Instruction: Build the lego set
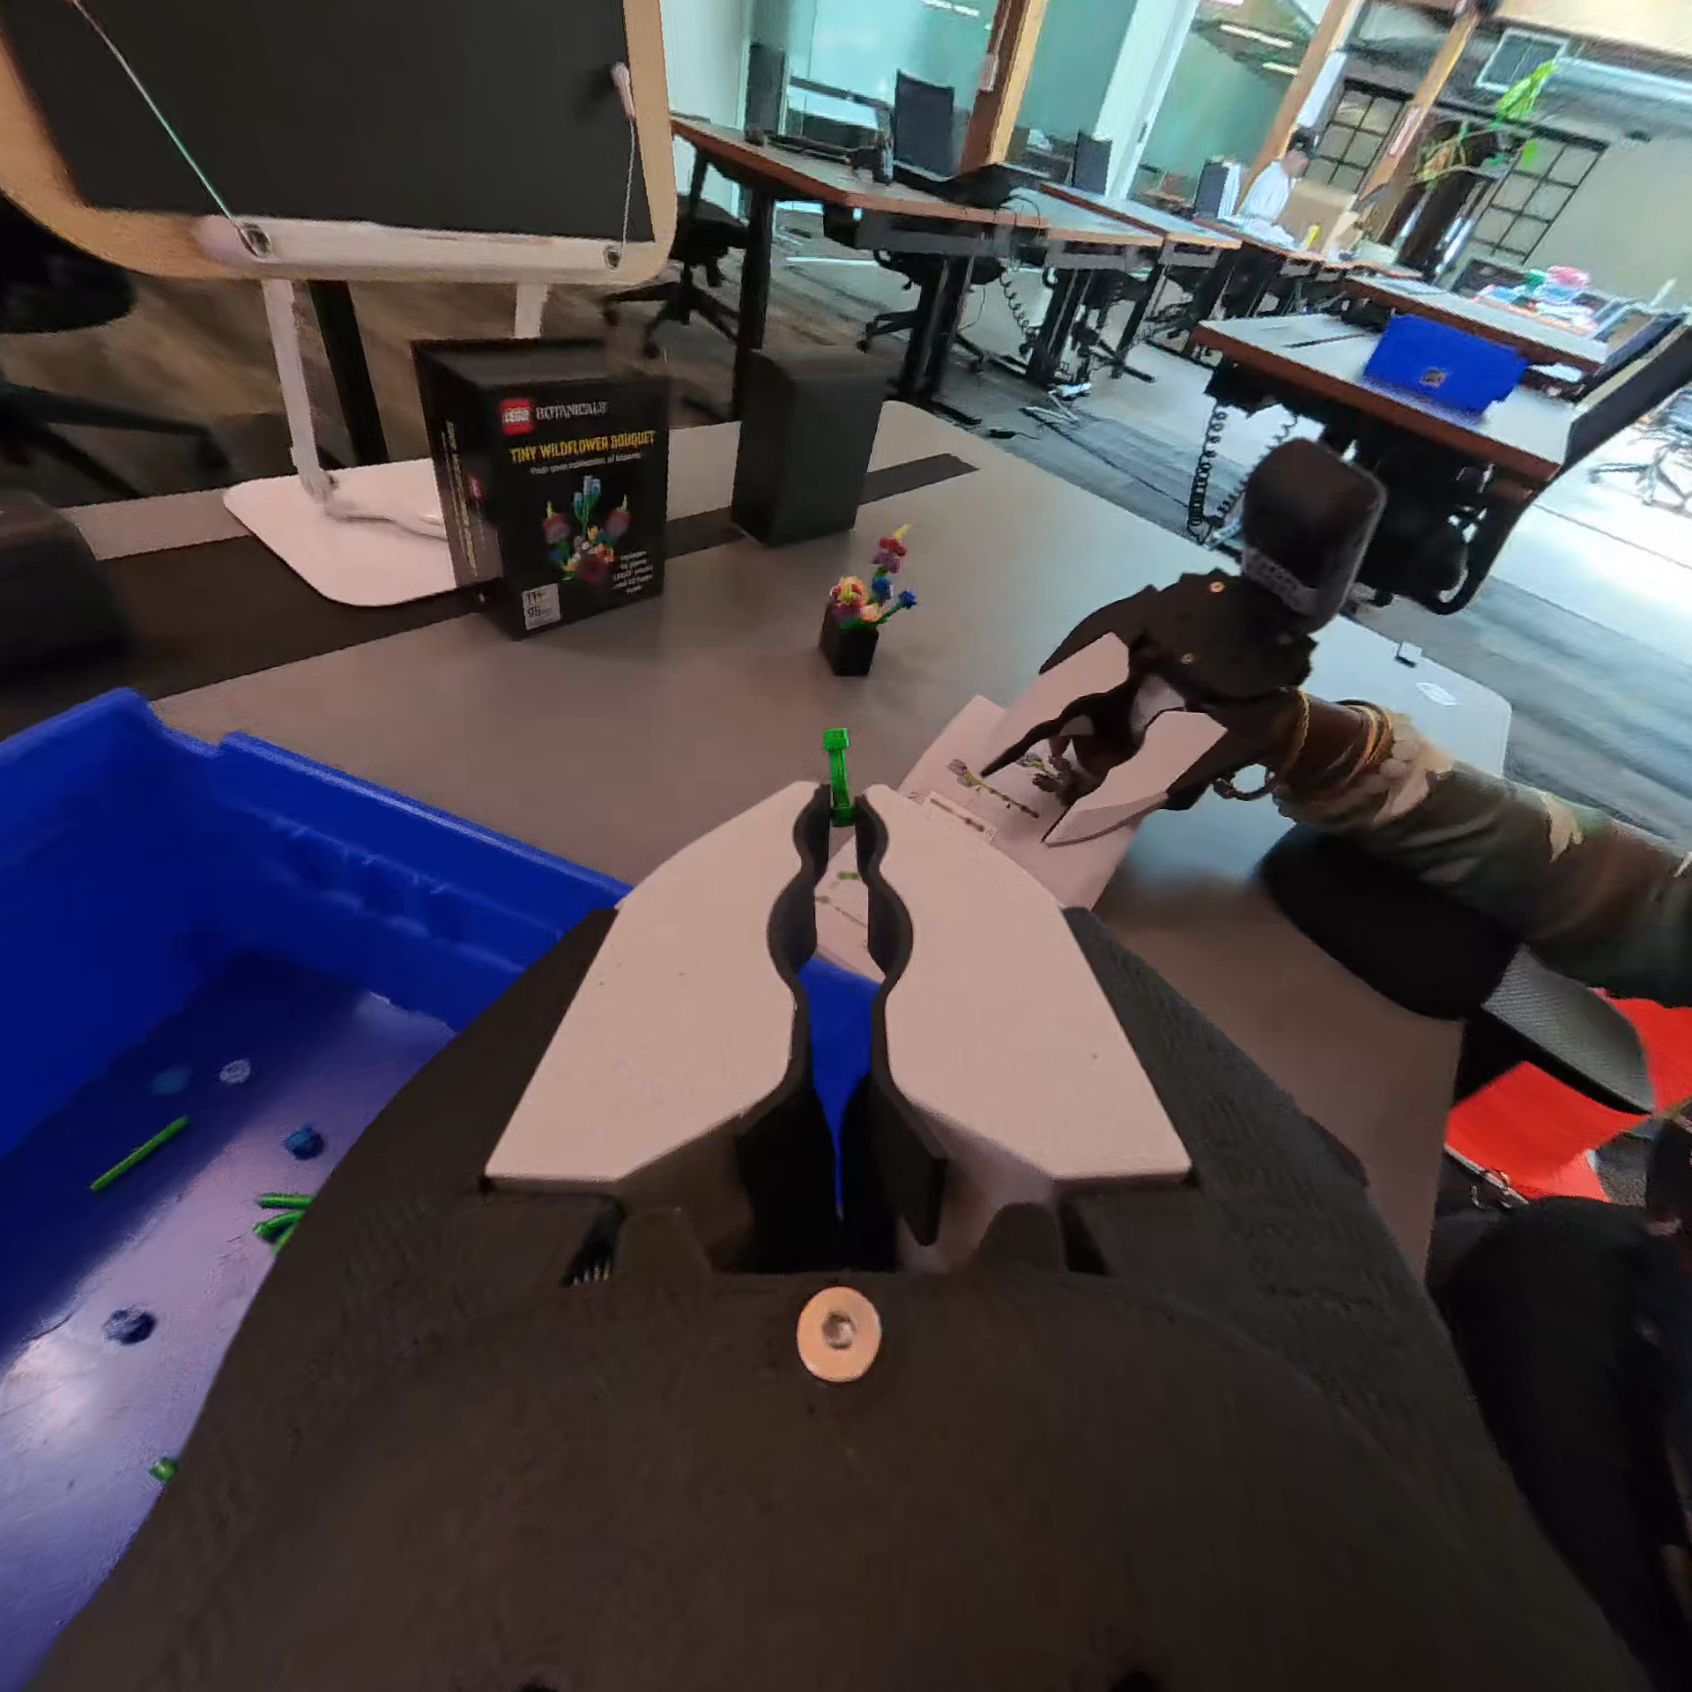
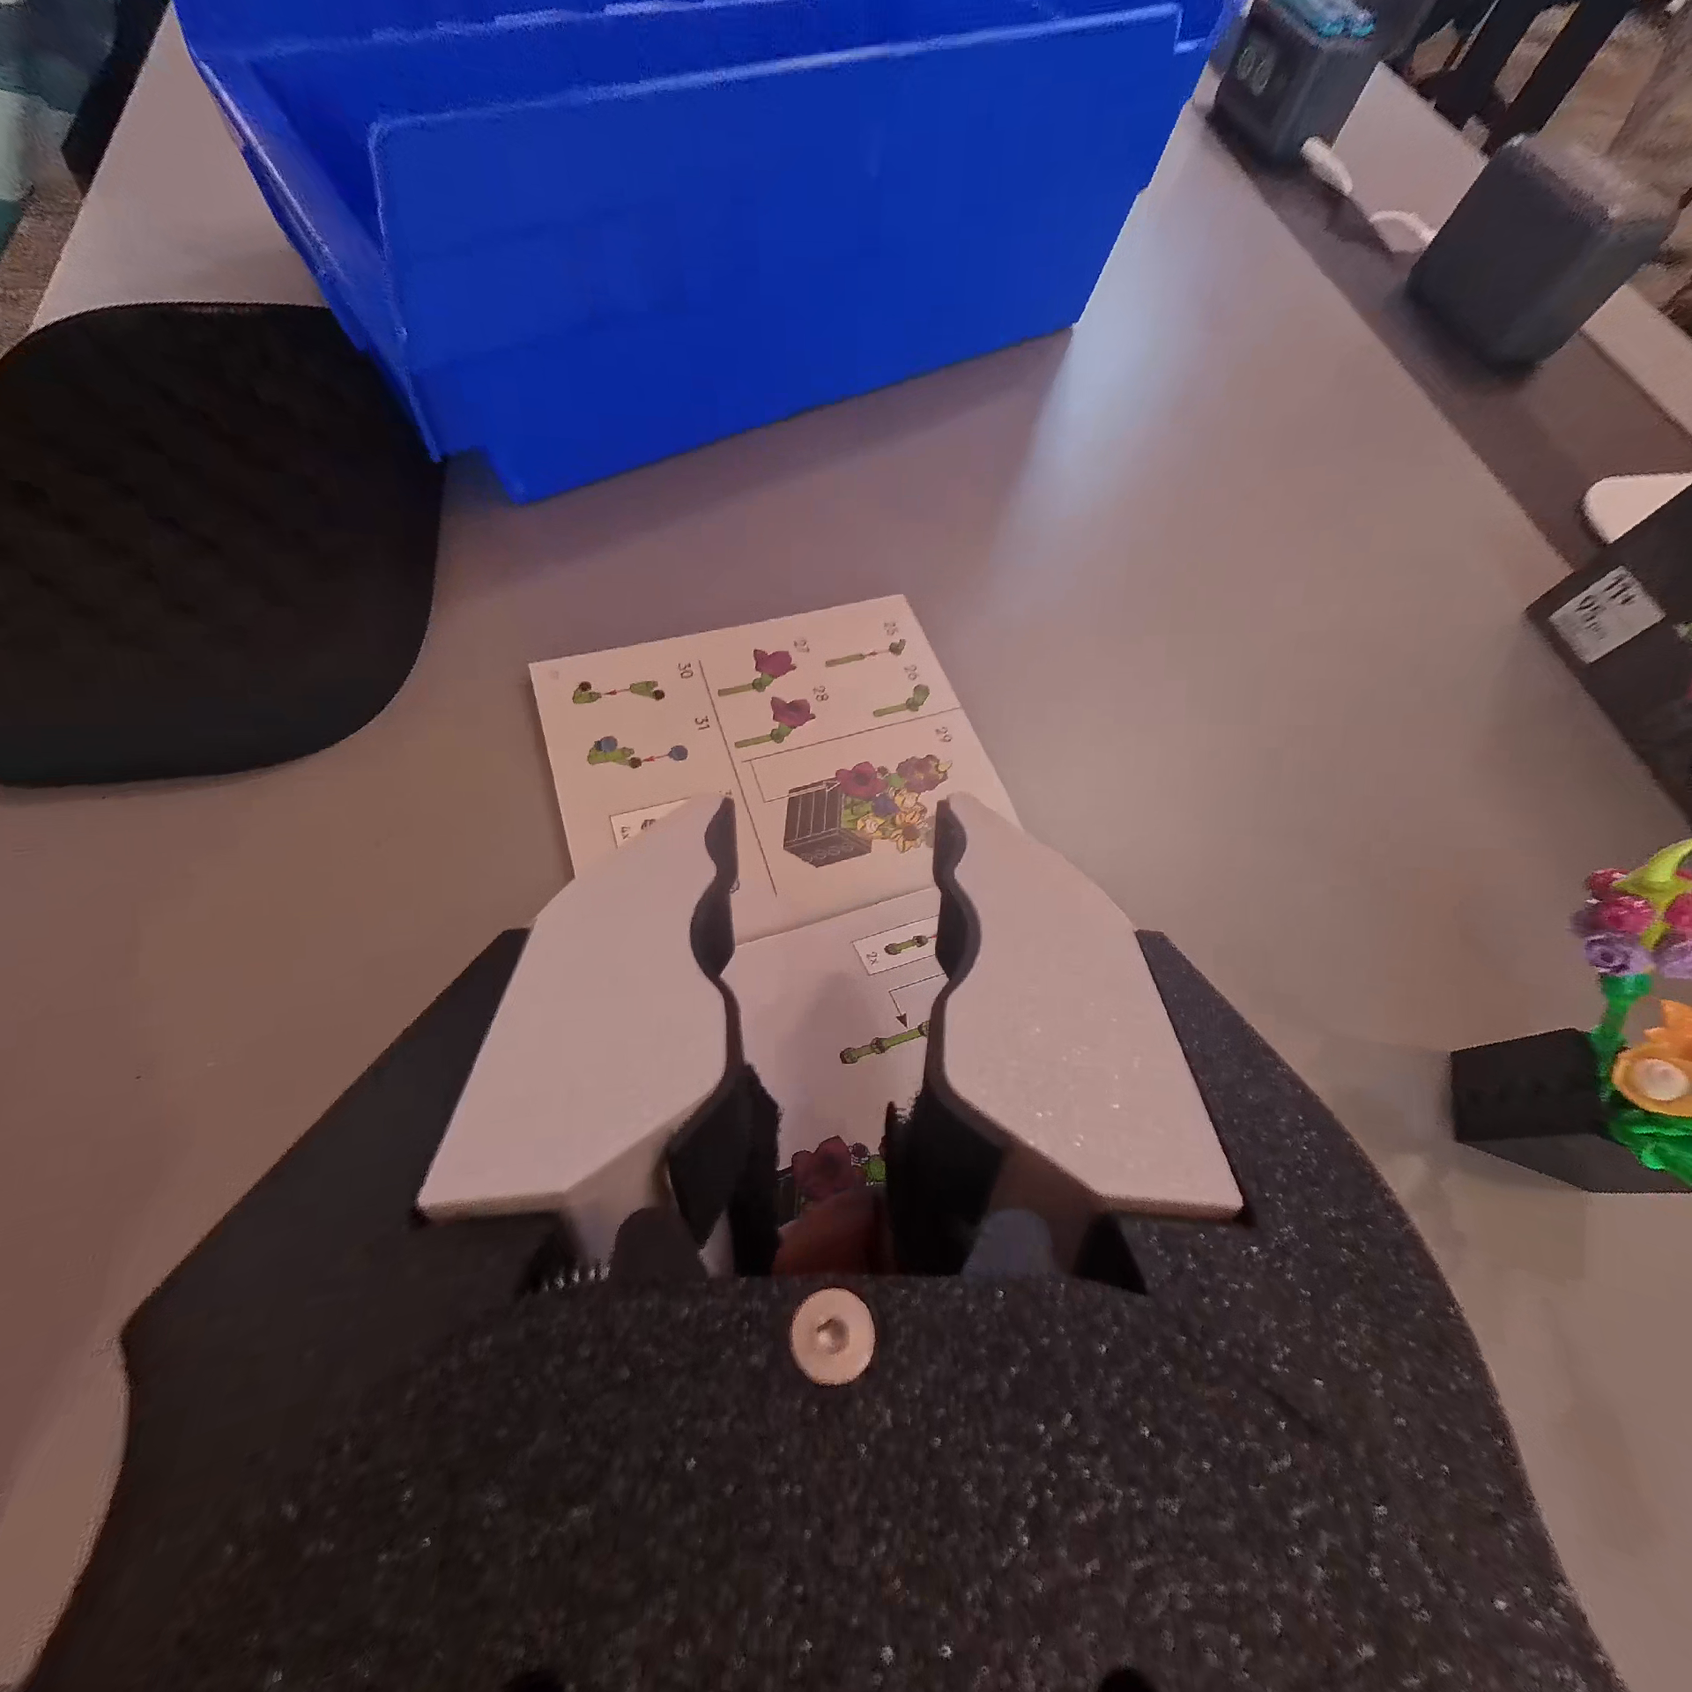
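My left gripper (image 1: 840, 806) is shut on a small green stem piece (image 1: 837, 764) that stands up from its fingertips, above the near edge of the blue bin (image 1: 302, 870). Several loose green and blue pieces (image 1: 137, 1154) lie in the bin. The part-built flower bouquet in its black pot (image 1: 861, 609) stands on the grey table; it also shows at the right edge of the right wrist view (image 2: 1639, 998). My right gripper (image 2: 833, 806) is open and empty, hovering over the instruction sheet (image 2: 787, 723). It also shows in the left wrist view (image 1: 1016, 801).
The black set box (image 1: 568, 485) and a dark block (image 1: 806, 449) stand at the back of the table, by a white monitor stand (image 1: 357, 531). The blue bin's outer wall (image 2: 732, 275) rises beyond the sheet. A black mesh chair back (image 2: 183, 549) is at left. The grippers' ends are close to 20 cm from one another.
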Demonstrator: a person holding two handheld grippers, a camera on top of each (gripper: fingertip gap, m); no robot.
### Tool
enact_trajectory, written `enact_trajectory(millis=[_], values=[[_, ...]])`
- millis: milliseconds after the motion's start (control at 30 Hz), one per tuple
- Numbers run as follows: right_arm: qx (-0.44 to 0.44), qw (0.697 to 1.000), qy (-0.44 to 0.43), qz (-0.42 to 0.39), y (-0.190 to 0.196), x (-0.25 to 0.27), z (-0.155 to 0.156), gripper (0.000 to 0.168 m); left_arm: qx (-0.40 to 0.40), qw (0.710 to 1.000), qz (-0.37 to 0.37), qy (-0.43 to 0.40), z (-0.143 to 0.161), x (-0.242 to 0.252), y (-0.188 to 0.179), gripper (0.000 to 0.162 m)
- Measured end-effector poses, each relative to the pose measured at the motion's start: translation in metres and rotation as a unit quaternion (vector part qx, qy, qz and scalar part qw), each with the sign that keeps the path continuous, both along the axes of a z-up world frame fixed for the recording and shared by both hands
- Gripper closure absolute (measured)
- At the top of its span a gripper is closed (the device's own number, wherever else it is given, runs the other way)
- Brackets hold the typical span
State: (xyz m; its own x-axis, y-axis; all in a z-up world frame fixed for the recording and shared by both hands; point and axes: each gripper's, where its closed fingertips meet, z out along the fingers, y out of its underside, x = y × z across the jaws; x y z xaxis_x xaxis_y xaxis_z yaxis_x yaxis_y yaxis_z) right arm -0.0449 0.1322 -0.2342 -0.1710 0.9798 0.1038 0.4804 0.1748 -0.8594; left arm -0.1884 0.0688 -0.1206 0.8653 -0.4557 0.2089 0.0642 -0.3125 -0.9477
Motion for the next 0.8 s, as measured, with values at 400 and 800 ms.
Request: enact_trajectory(millis=[400,800], values=[[0.038,0.999,-0.021,-0.002,0.003,0.002,-0.007,0.129,-0.389,0.894,0.098,0.201,-0.140,-0.081,-0.056,0.155],[0.037,0.999,-0.024,-0.002,0.004,0.002,-0.009,0.130,-0.372,0.887,0.108,0.251,-0.147,-0.082,-0.039,0.106]])
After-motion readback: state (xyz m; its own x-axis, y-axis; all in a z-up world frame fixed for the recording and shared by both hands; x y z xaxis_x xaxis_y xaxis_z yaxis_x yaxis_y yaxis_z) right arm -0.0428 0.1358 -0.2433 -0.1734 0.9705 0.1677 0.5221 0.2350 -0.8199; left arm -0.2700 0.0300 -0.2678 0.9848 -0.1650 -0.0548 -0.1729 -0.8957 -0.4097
